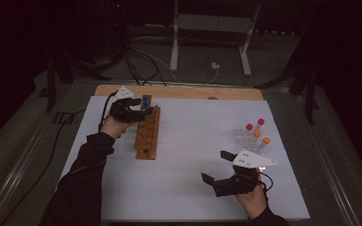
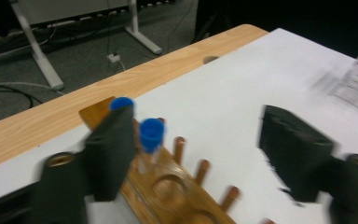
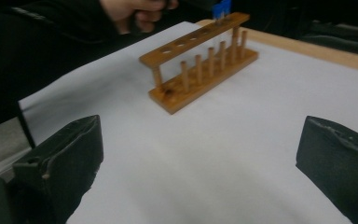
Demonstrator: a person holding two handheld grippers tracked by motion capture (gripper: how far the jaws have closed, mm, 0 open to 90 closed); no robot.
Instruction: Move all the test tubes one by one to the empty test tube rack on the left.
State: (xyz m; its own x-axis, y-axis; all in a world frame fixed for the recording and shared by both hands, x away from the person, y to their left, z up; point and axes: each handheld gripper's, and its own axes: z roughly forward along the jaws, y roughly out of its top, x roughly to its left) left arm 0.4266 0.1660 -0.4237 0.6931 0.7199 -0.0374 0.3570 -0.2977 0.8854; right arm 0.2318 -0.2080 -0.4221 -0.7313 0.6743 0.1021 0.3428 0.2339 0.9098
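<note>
A wooden tube rack [image 1: 148, 134] stands at the left of the white mat. Two blue-capped tubes [image 1: 146, 100] sit upright in its far end. My left gripper [image 1: 143, 113] hovers over that far end. In the left gripper view its jaws [image 2: 198, 126] stand wide apart; the left jaw is beside the nearer blue-capped tube [image 2: 151, 135] and does not press on it. A second blue cap [image 2: 121, 102] peeks out behind that jaw. My right gripper [image 1: 214, 166] is low at the front right, open and empty [image 3: 200, 140], facing the rack [image 3: 200, 70].
Several tubes with red and orange caps [image 1: 255, 134] stand together at the right of the mat [image 1: 193, 141]. The wooden table edge [image 1: 179, 92] runs along the back. Beyond it, white frame legs [image 1: 174, 42] and cables lie on the floor.
</note>
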